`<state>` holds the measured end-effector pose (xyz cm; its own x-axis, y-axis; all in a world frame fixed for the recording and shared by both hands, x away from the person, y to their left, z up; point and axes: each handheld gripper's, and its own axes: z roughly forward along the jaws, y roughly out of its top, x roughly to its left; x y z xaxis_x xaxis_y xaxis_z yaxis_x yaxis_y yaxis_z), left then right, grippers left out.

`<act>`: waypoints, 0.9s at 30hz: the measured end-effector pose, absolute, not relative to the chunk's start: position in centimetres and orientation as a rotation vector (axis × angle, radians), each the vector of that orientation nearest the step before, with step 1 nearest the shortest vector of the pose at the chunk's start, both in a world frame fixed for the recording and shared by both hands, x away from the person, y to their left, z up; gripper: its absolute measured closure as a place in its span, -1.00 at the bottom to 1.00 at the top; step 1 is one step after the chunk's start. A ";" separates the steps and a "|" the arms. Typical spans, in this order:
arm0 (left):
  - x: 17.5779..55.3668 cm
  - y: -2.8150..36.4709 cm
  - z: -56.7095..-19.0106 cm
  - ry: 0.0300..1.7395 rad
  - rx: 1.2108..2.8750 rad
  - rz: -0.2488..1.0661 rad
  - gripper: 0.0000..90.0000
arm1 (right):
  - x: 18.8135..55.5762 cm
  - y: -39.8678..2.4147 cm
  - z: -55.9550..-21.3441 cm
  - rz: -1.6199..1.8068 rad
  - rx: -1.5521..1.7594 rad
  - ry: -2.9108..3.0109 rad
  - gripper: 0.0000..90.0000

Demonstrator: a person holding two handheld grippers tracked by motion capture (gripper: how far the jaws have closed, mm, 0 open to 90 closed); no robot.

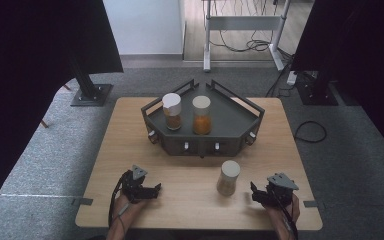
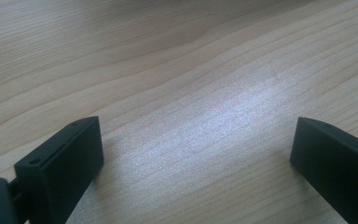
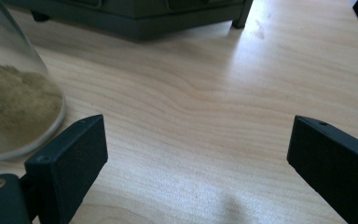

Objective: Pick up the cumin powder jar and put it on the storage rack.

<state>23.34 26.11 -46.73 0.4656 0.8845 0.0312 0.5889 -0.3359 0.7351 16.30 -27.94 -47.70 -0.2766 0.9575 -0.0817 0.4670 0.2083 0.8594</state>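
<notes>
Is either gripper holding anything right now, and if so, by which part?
Nothing is held. The left gripper is open over bare table. The right gripper is open too; the jar stands just beside it, outside its jaws.

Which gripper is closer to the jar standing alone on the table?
Right. The right gripper sits just beside the lone jar, open. The left gripper rests farther off across the table, also open.

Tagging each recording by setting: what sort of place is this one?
Probably a lab or recording workspace, not a home. A bare wooden table stands on grey carpet, dark curtains hang at both sides, and loose cables lie under a metal desk frame behind.
</notes>
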 end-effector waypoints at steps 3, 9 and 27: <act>23.3 26.1 -46.7 1.220 2.053 0.573 -0.95 | 16.0 -27.9 -47.4 0.999 1.304 1.832 -0.90; 23.3 26.1 -46.7 1.220 2.053 0.573 -0.95 | 15.2 -27.9 -46.7 1.039 1.280 1.799 -0.90; 23.3 26.1 -46.7 1.220 2.053 0.573 -0.95 | 13.3 -28.1 -44.3 1.155 1.211 1.715 -0.89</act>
